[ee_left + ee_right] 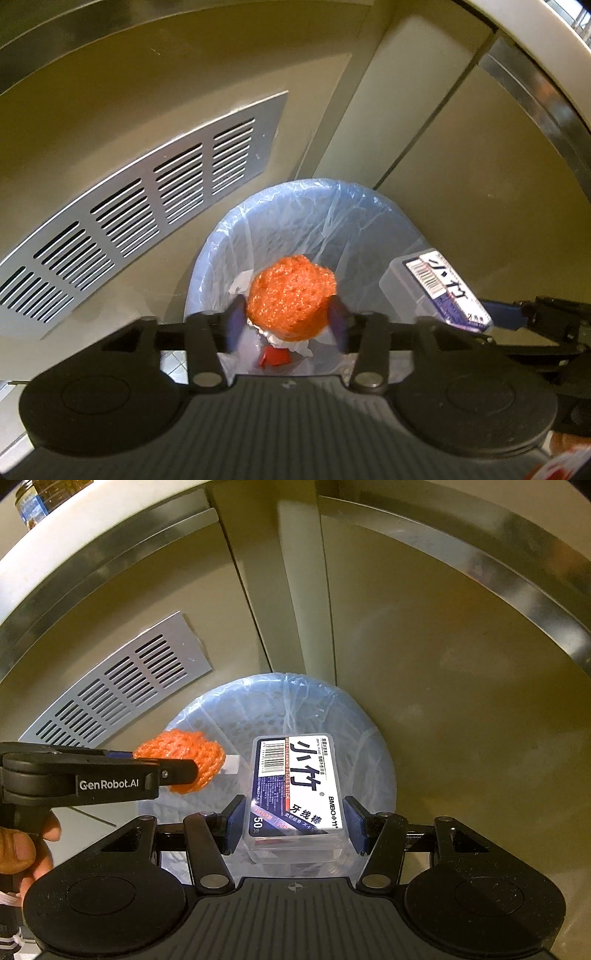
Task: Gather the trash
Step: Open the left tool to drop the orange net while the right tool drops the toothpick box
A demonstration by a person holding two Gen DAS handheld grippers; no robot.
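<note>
trash: one orange net (291,297), one floss box (295,794) (both gripper-held), one bin (388,221).

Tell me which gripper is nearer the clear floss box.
Right. The right gripper has the floss box between its fingers over the lined bin. The left gripper holds the orange mesh ball beside the box.

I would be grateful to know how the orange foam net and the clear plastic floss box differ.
The orange foam net is soft, rounded and meshed; the clear plastic floss box is rigid, rectangular and labelled. The left gripper holds the net, the right gripper the box. Both hang over the bag-lined bin.
</note>
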